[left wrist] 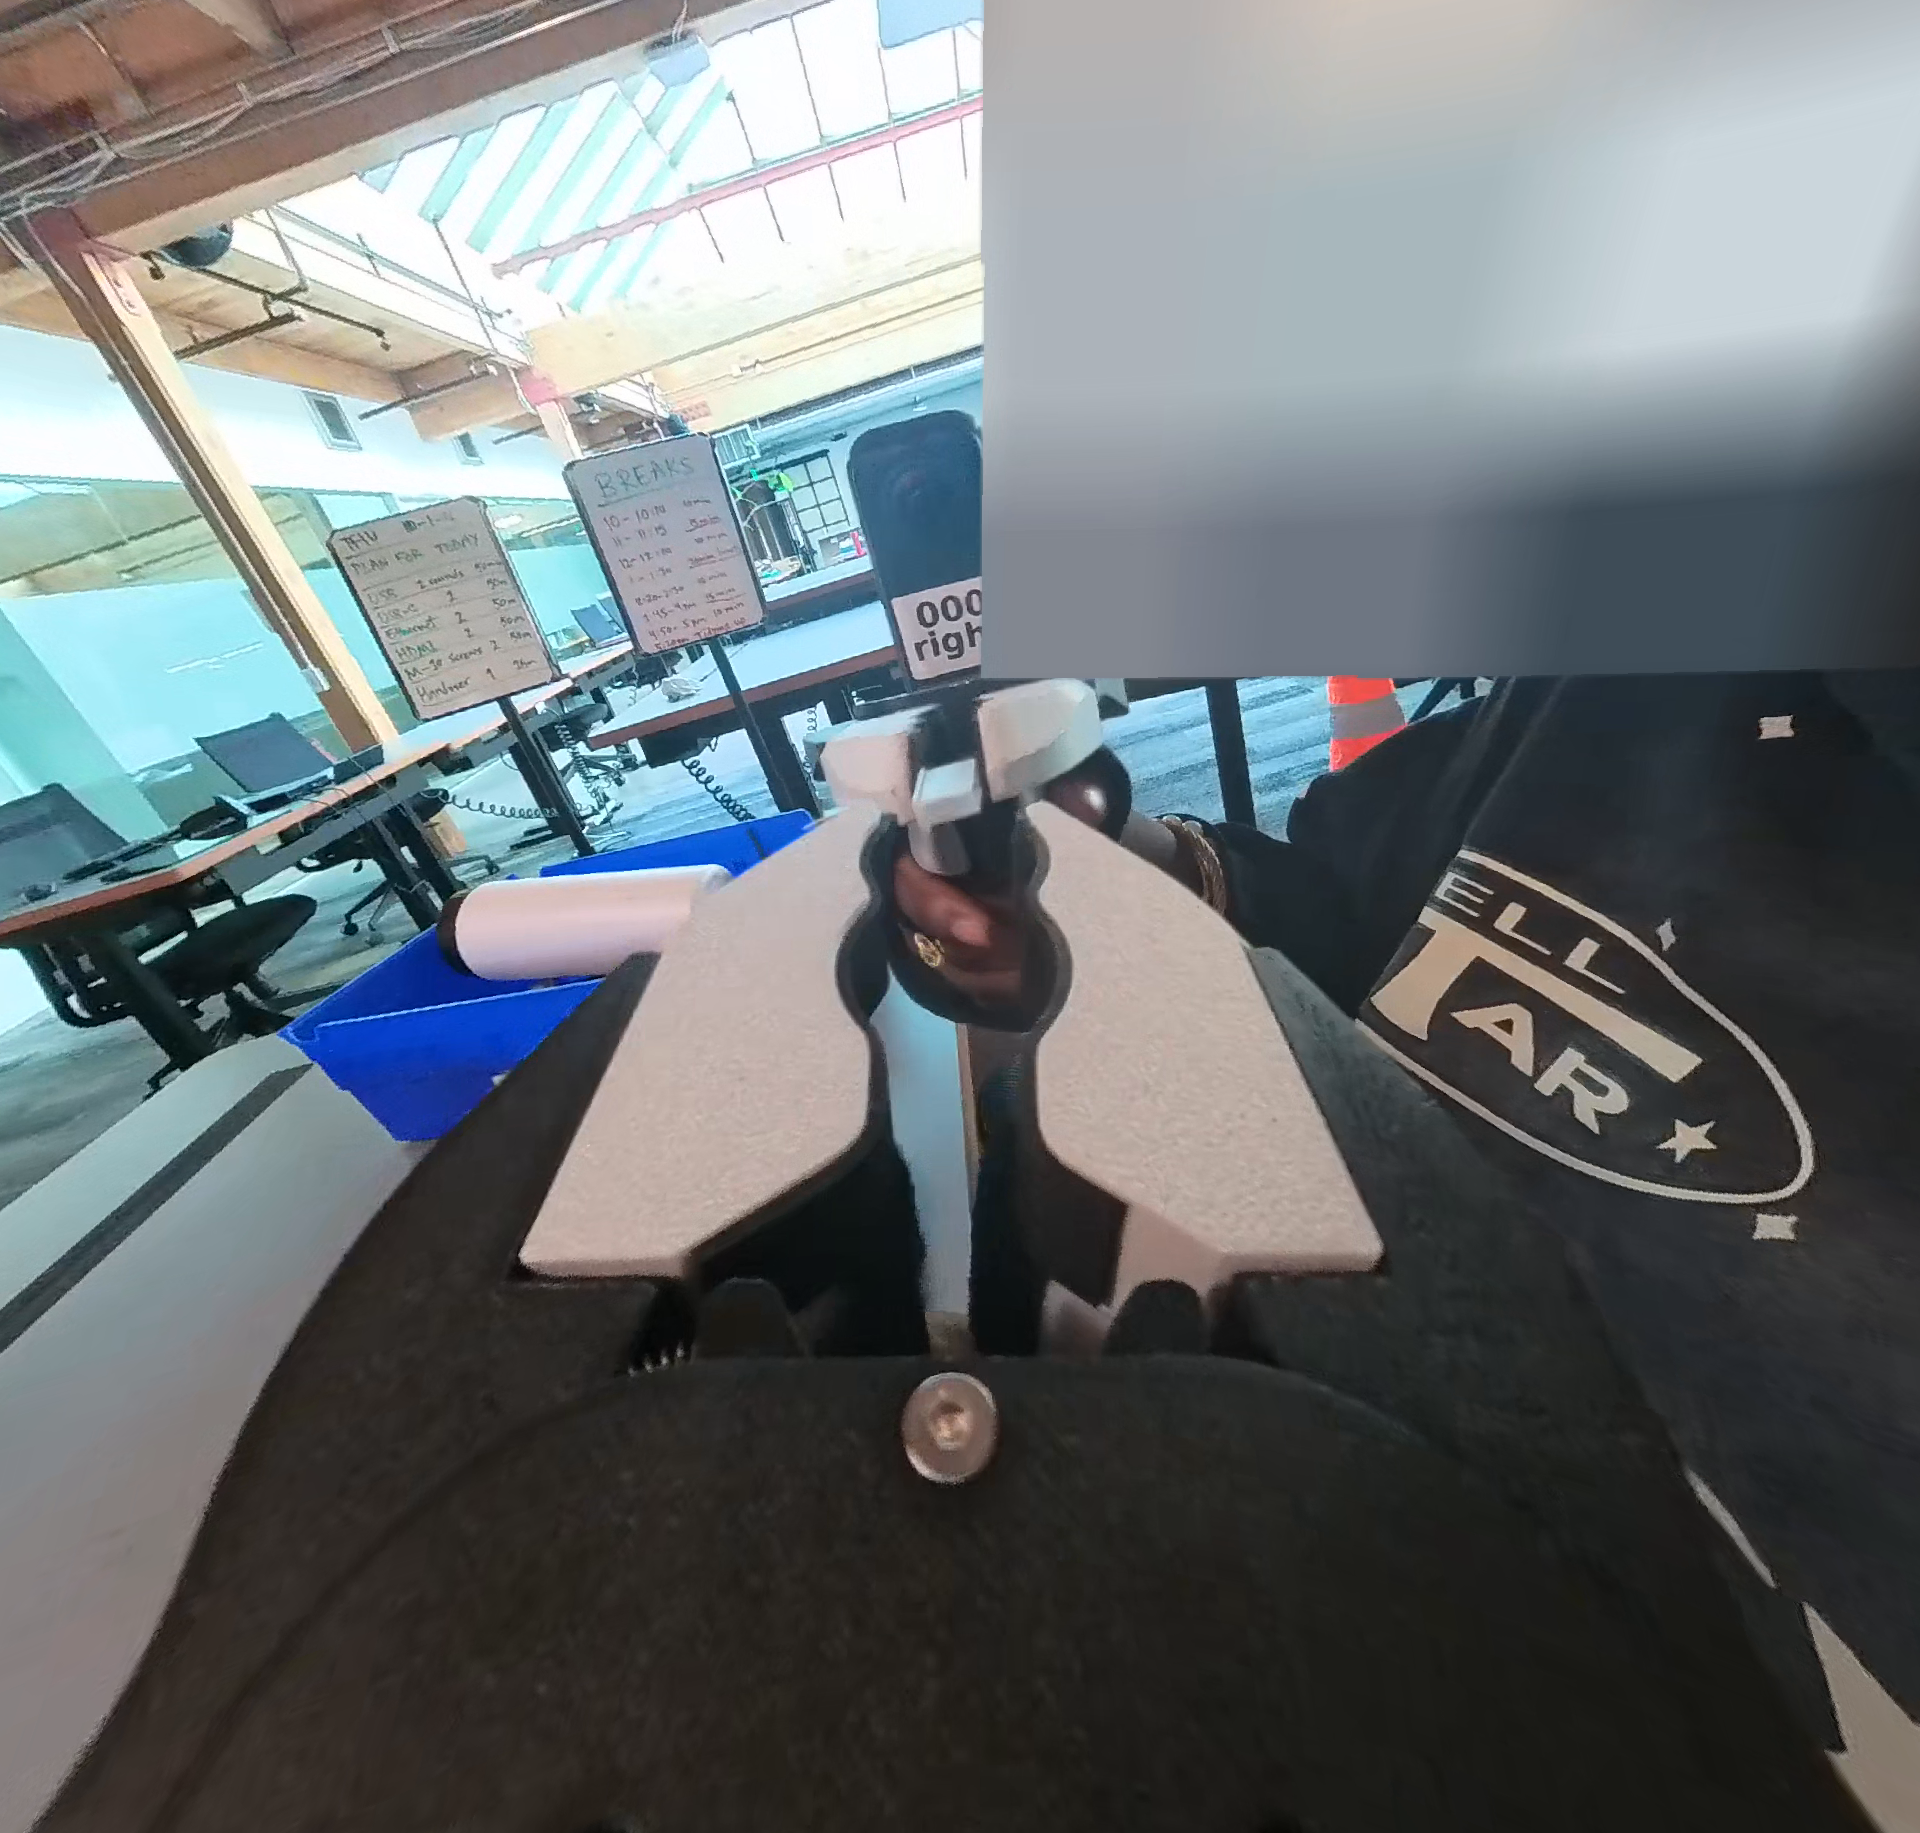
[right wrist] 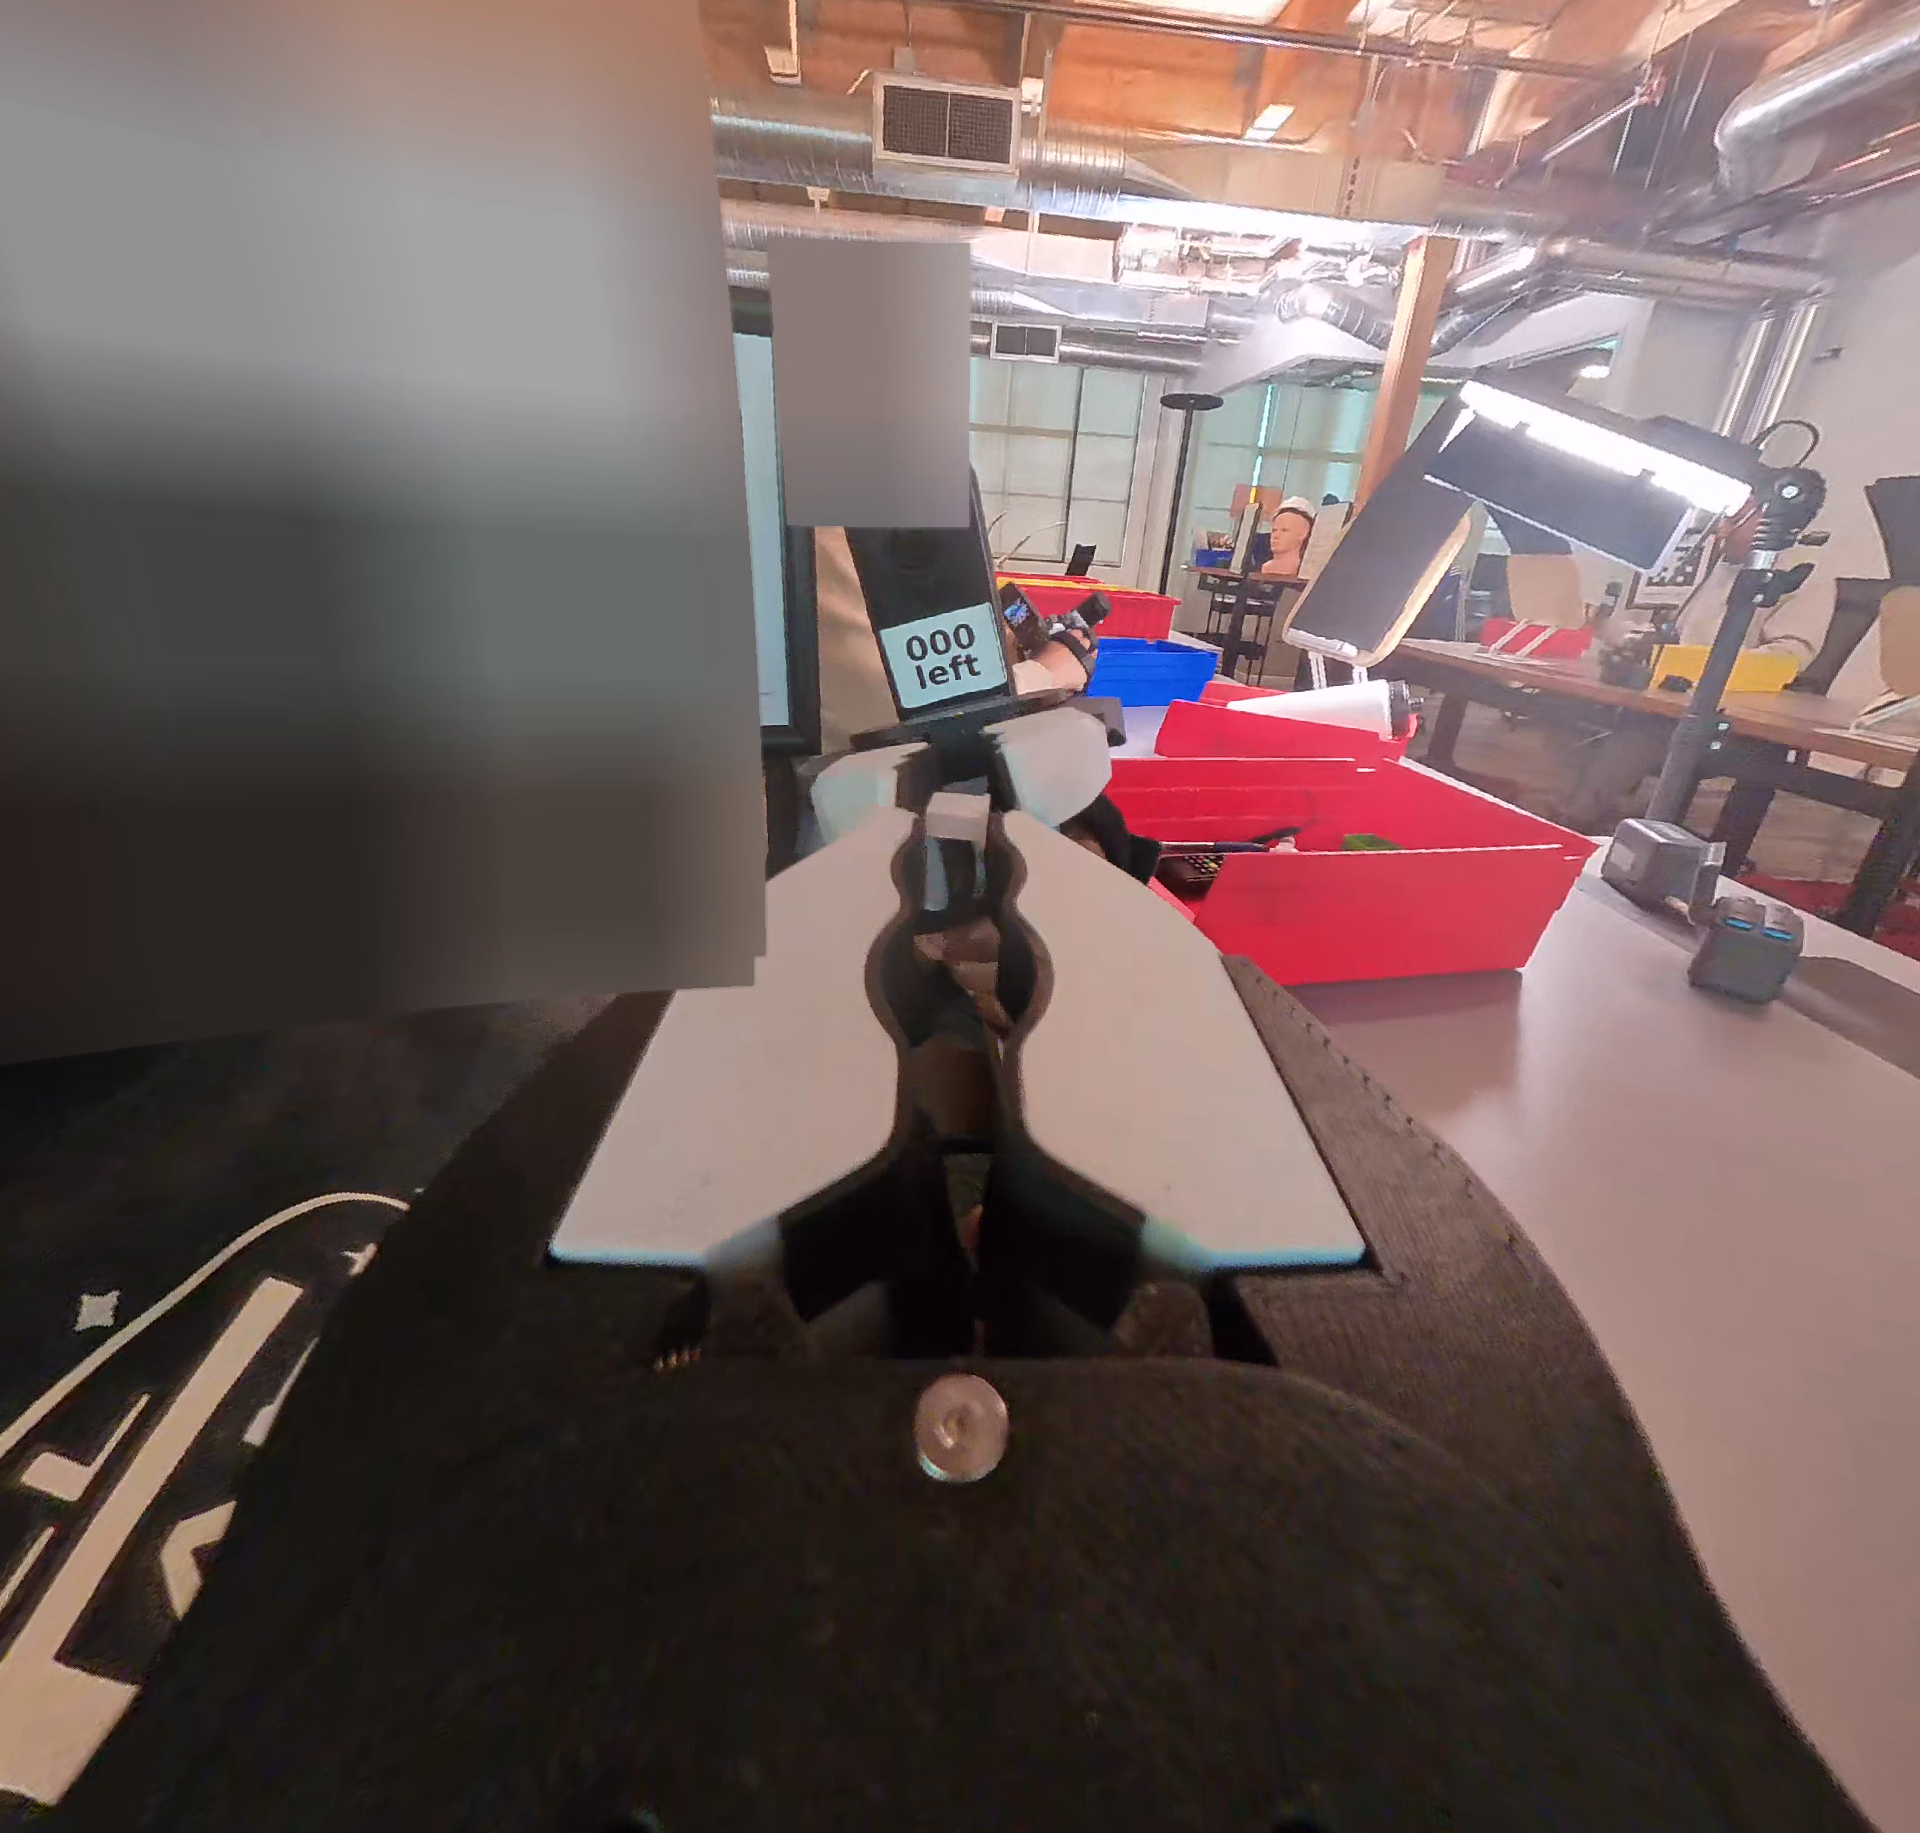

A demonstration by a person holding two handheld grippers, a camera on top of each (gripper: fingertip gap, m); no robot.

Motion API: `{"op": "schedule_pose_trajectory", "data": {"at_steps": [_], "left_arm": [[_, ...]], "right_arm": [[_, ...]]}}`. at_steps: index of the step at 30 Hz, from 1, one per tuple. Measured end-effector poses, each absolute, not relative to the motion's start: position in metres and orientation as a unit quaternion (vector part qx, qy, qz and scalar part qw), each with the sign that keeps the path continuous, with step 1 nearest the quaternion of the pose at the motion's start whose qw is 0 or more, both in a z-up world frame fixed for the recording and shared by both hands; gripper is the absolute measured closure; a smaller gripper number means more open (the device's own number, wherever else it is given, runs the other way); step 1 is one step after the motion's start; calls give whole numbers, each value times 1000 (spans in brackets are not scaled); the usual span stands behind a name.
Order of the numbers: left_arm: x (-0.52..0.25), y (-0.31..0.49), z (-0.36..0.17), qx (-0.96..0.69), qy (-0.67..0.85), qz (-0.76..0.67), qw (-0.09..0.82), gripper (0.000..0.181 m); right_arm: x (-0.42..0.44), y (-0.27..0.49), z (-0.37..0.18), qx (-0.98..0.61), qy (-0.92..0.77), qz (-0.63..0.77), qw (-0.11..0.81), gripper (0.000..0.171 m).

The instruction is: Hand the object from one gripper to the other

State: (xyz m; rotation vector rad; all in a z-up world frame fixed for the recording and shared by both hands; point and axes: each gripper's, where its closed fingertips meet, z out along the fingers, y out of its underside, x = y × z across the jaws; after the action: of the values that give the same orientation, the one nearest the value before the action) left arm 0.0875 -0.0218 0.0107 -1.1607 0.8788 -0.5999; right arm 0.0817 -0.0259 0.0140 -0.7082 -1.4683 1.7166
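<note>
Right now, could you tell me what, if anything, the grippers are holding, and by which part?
A small white block sits between both sets of tips; the left gripper and right gripper each seem to pinch an opposite end.

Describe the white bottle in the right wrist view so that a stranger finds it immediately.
Start at the large red bin on the grey table. Behind it is a second red bin, and the white bottle lies across its top. It is the only white cylinder there, with a dark cap pointing right.
</note>
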Motion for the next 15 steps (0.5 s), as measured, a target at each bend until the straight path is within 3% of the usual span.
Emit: {"op": "schedule_pose_trajectory", "data": {"at_steps": [15], "left_arm": [[77, -16, 16, -523, 368, -263, 722, 160]], "right_arm": [[82, -16, 16, -287, -576, 643, 416, 161]]}}
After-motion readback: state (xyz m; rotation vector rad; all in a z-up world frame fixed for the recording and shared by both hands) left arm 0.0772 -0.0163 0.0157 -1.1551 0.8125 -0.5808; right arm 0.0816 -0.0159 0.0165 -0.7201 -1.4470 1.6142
